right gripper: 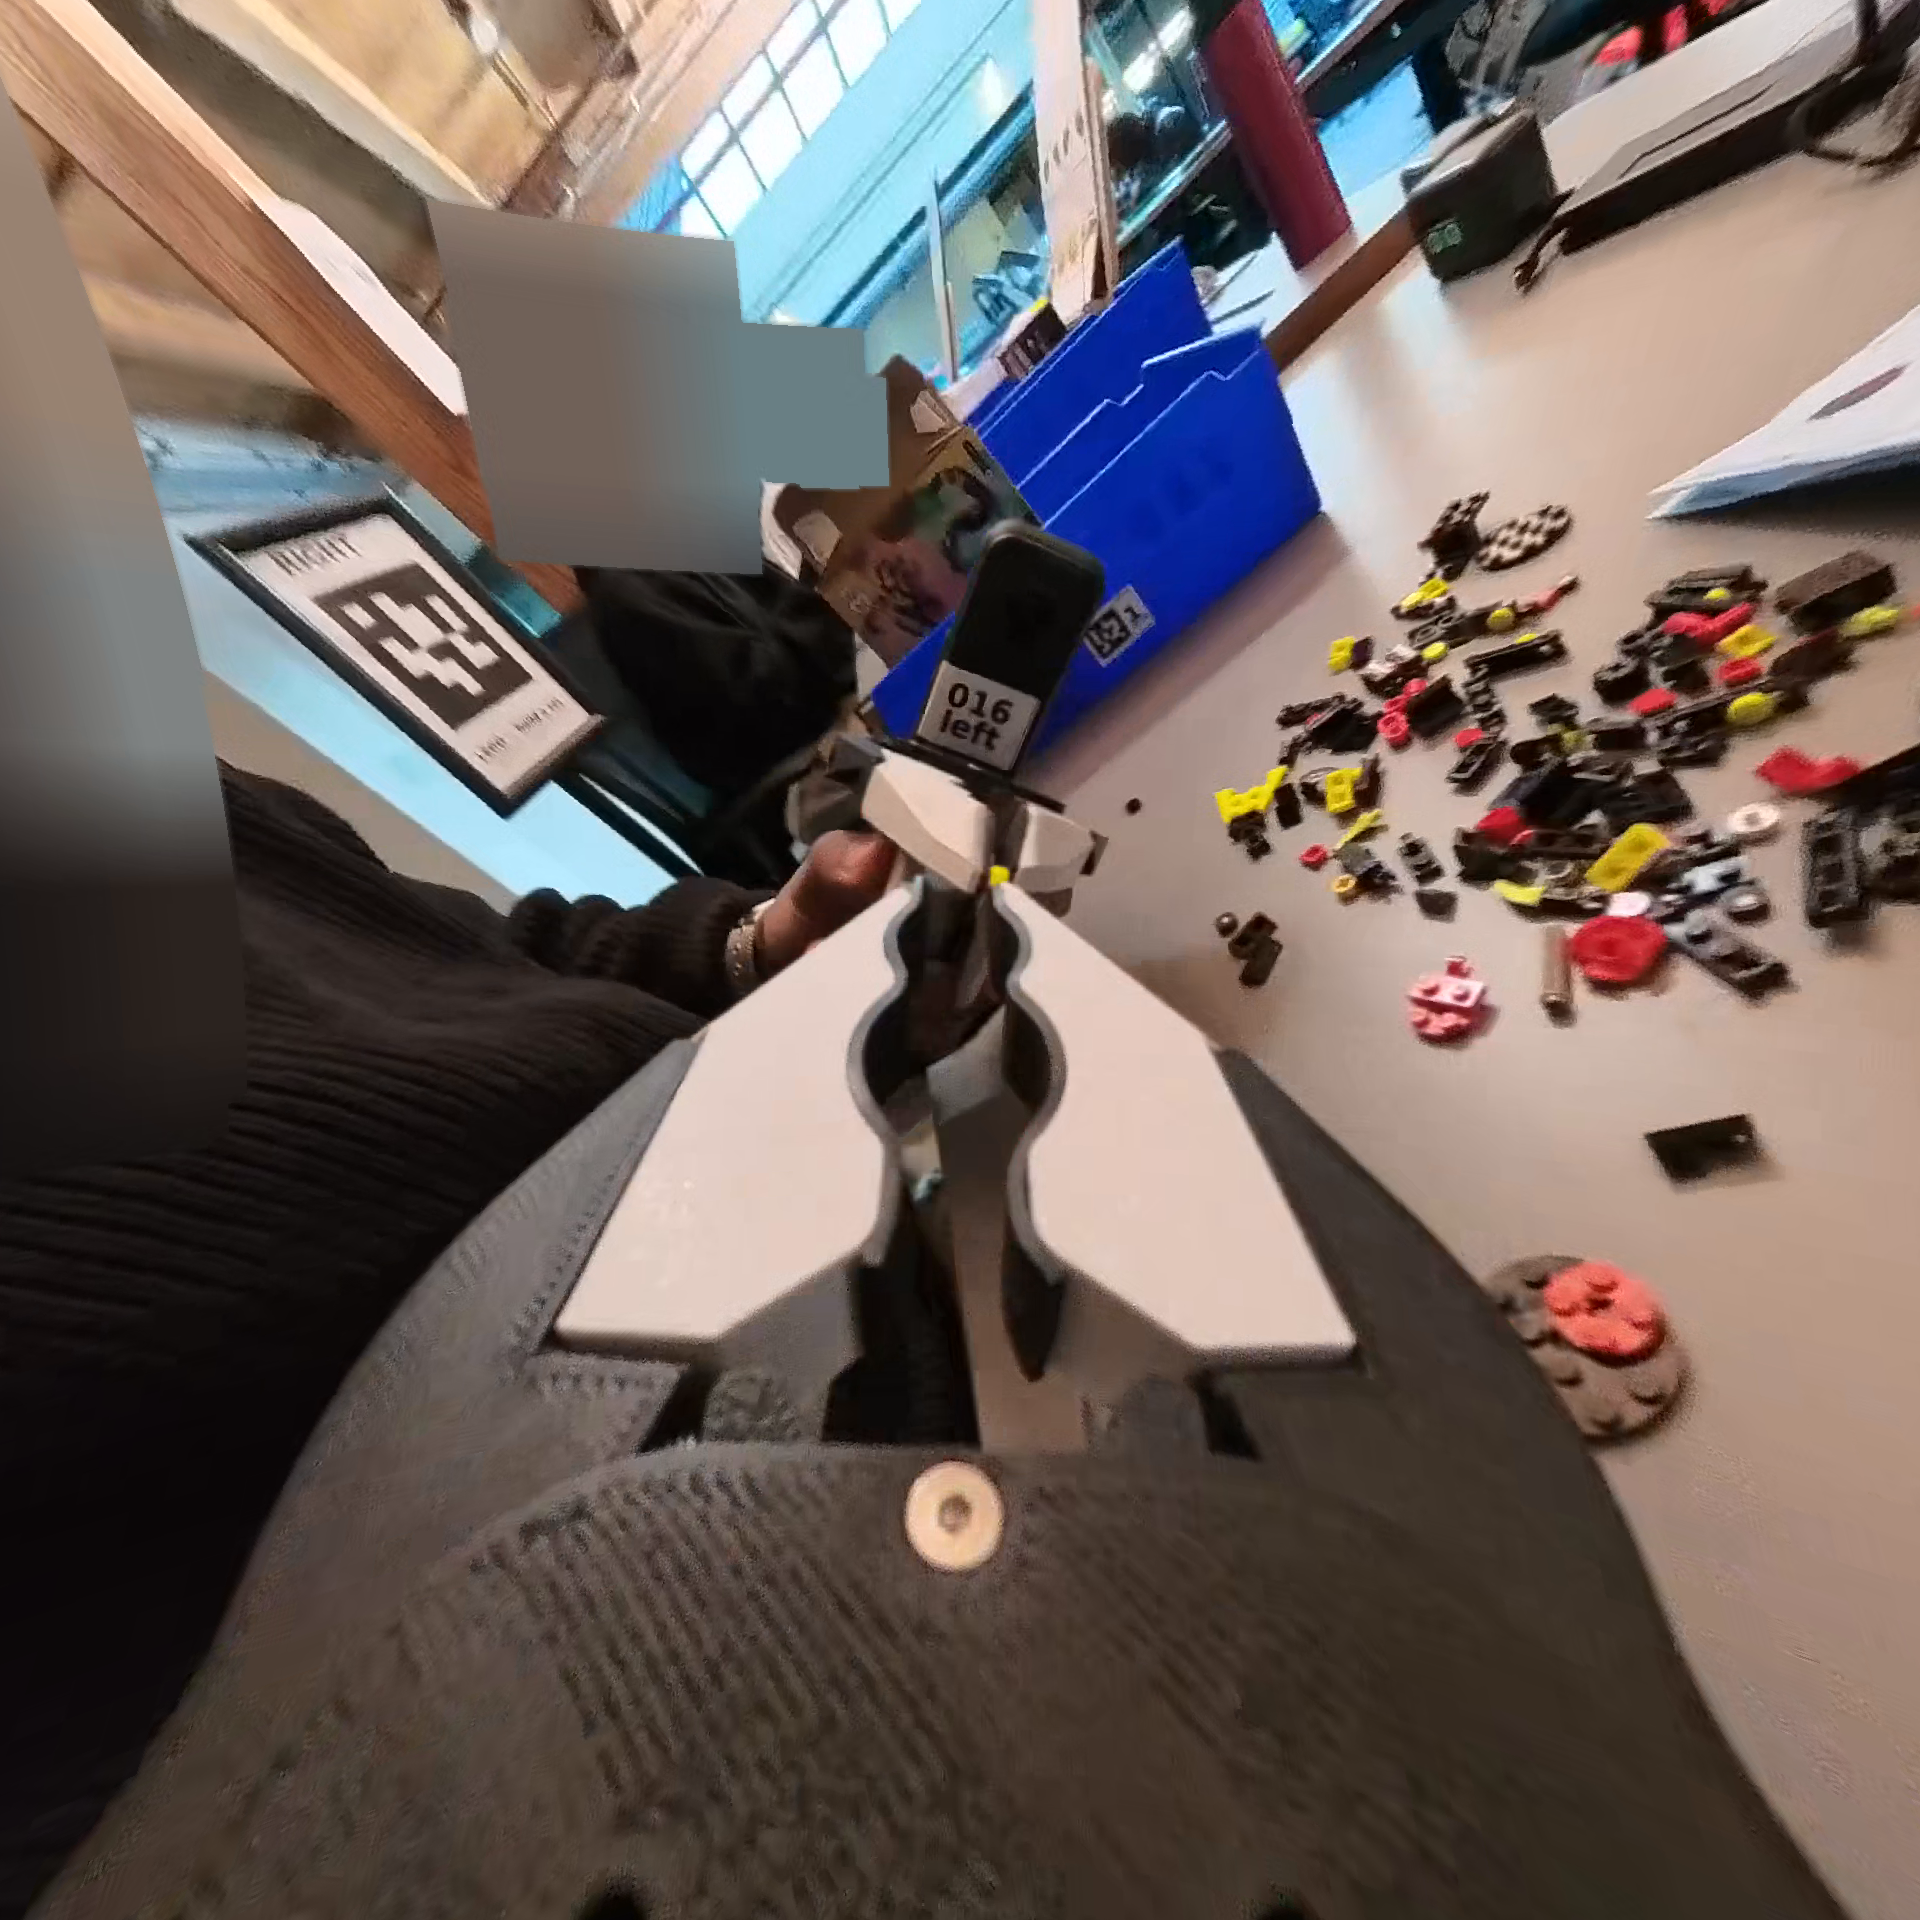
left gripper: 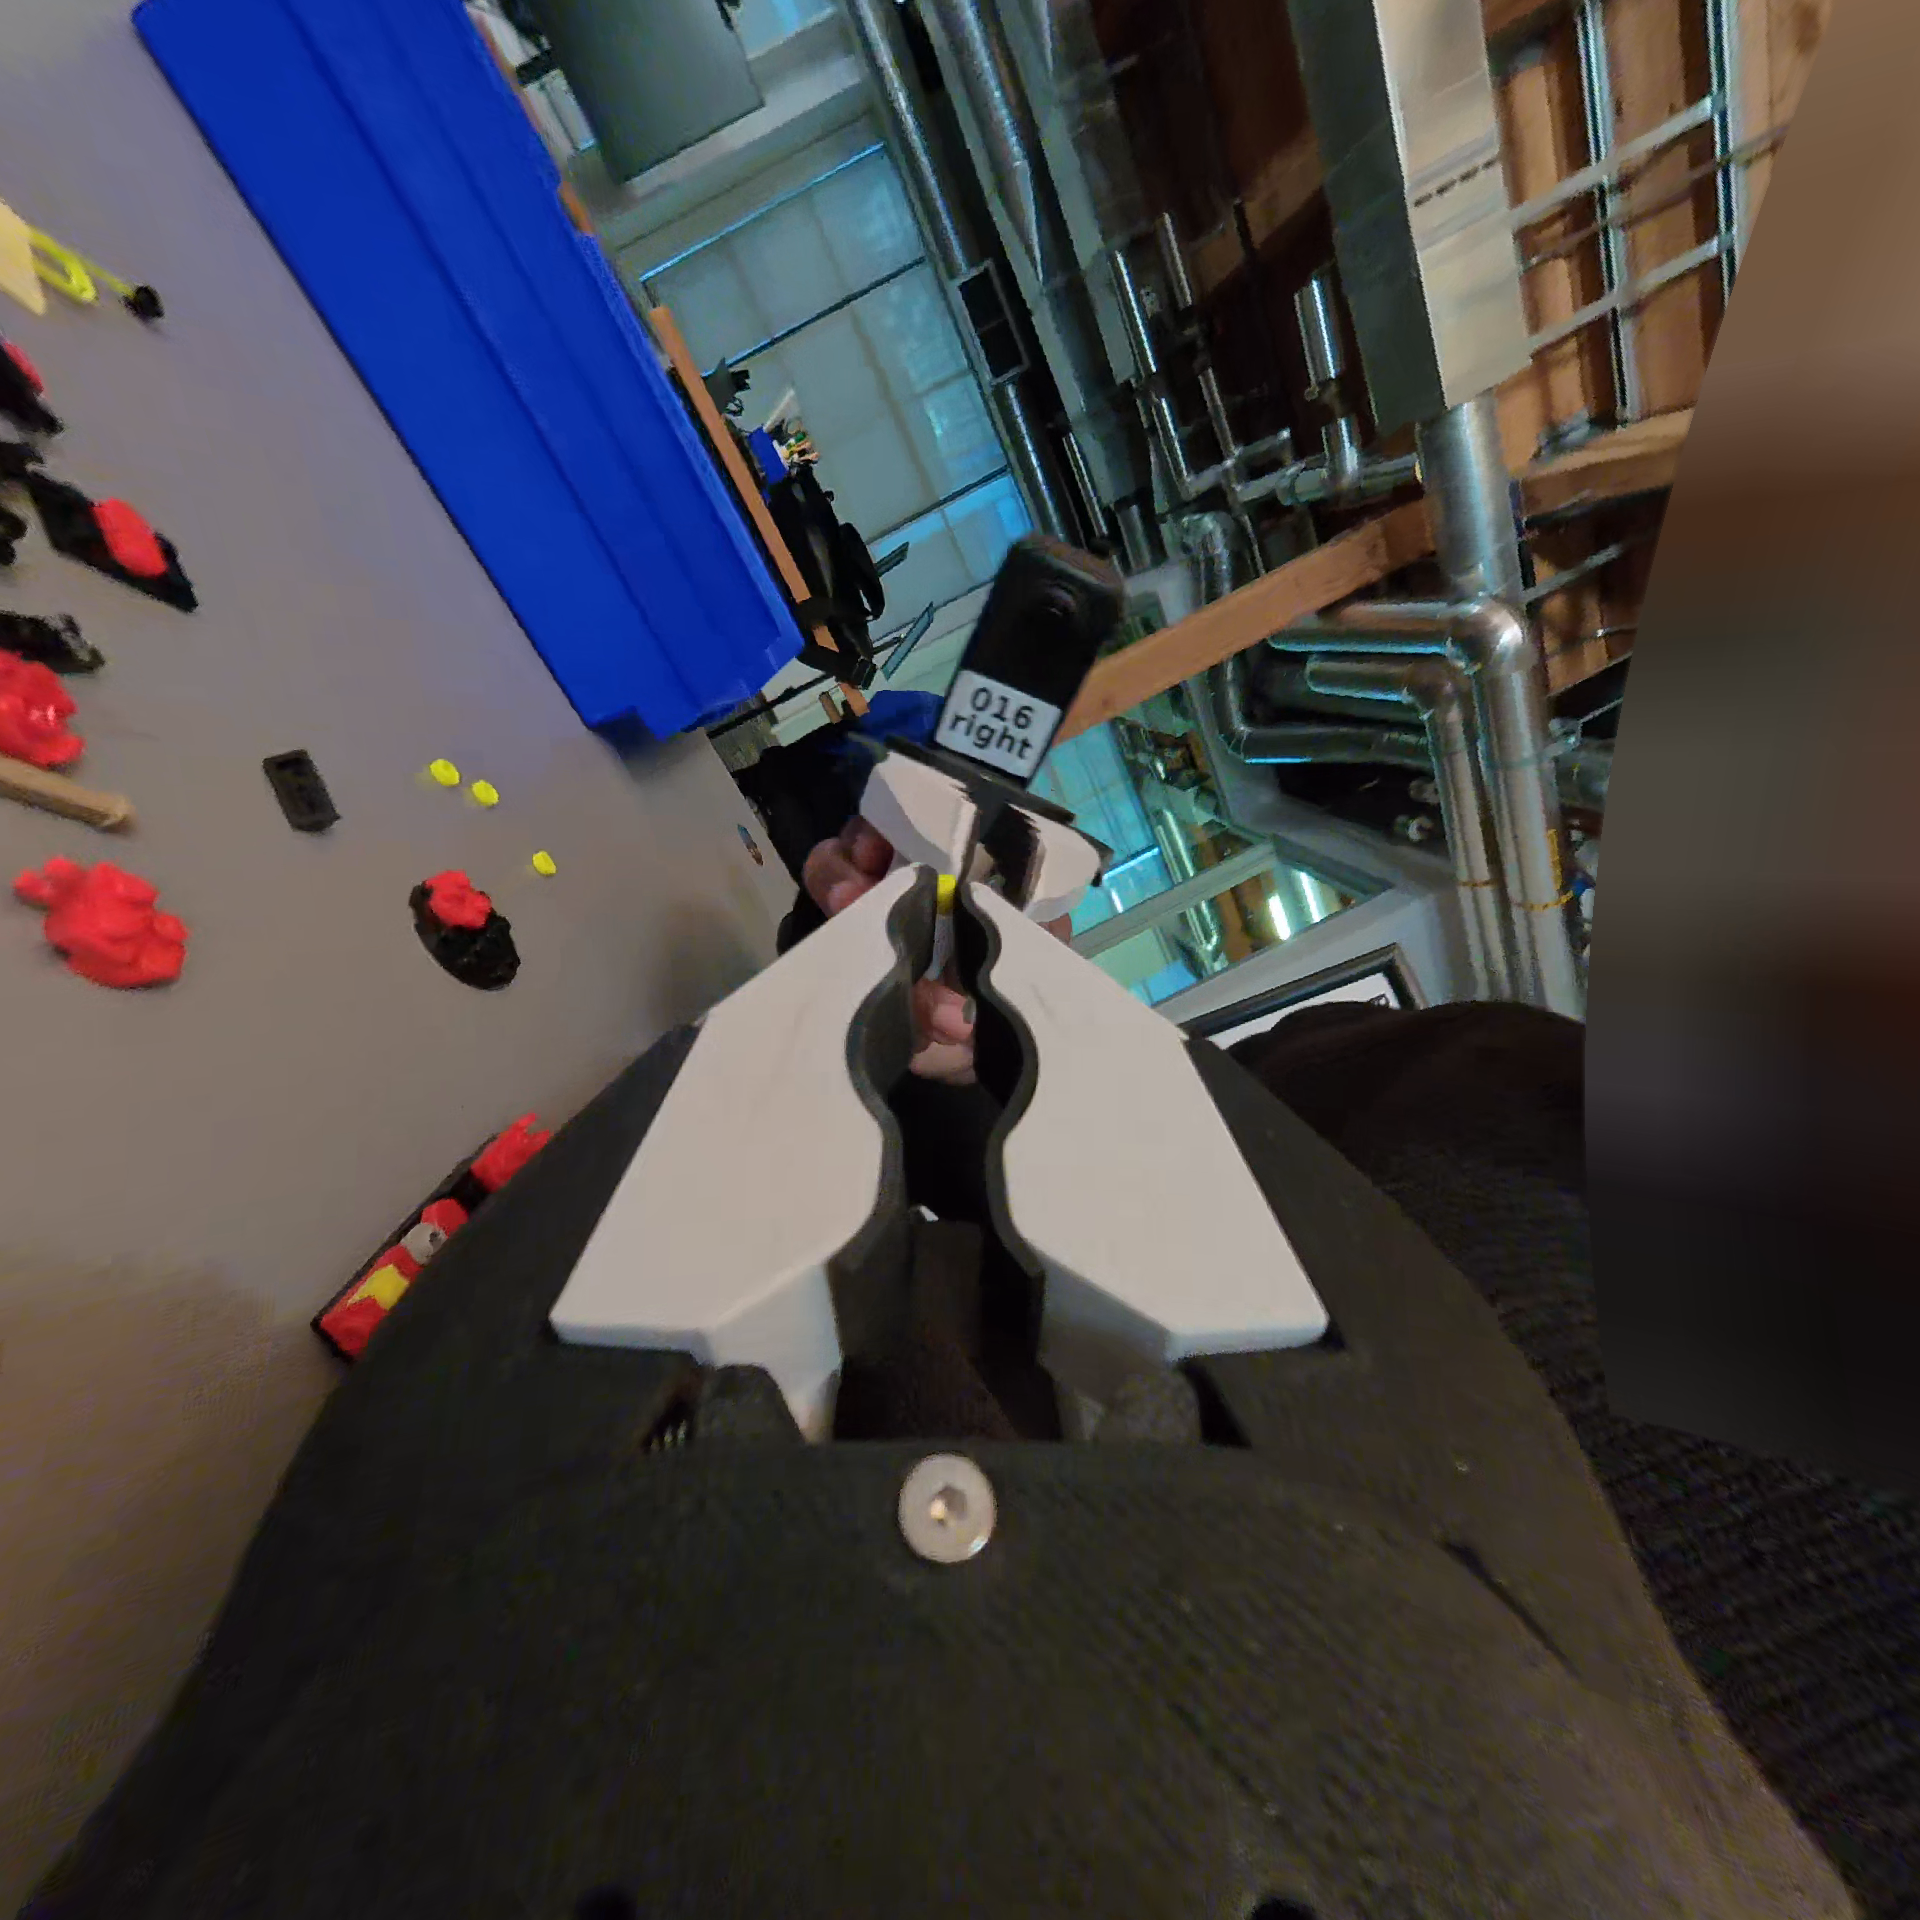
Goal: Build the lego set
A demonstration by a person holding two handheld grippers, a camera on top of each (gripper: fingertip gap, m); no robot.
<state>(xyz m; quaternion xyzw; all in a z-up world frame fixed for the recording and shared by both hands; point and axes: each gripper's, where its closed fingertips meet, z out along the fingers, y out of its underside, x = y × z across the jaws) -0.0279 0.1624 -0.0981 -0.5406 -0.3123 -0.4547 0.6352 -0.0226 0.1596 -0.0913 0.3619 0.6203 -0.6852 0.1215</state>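
Pinching a small yellow lego piece (left gripper: 945, 891) at its tips, my left hand-held gripper (left gripper: 943, 902) was raised off the desk (left gripper: 312, 1039) in the left wrist view, its fingers narrowed almost together. My right hand-held gripper (left gripper: 982, 831) met it tip to tip at twelve o'clock, seen head-on beneath its black camera (left gripper: 1044, 634). At nine o'clock red and black lego pieces (left gripper: 104, 920) lay scattered on the desk, with three loose yellow studs (left gripper: 483, 795) near ten o'clock and a round black plate topped with red (left gripper: 464, 928) just below them. A blue bin (left gripper: 468, 343) ran toward eleven o'clock.

In the right wrist view, my right hand-held gripper (right gripper: 961, 896) was likewise narrowed, a thin dark part (right gripper: 940, 940) between its tips, though I could not tell exactly what it was. The yellow piece (right gripper: 998, 875) showed just past my tips at twelve o'clock, at the tips of the left hand-held gripper (right gripper: 987, 847) that faced me. The main lego pile (right gripper: 1621, 748) sprawled at two o'clock, a pink piece (right gripper: 1447, 1000) nearer at three, and a round dark plate carrying a red disc (right gripper: 1600, 1340) at four o'clock. Blue bins (right gripper: 1143, 499) stood at one o'clock.
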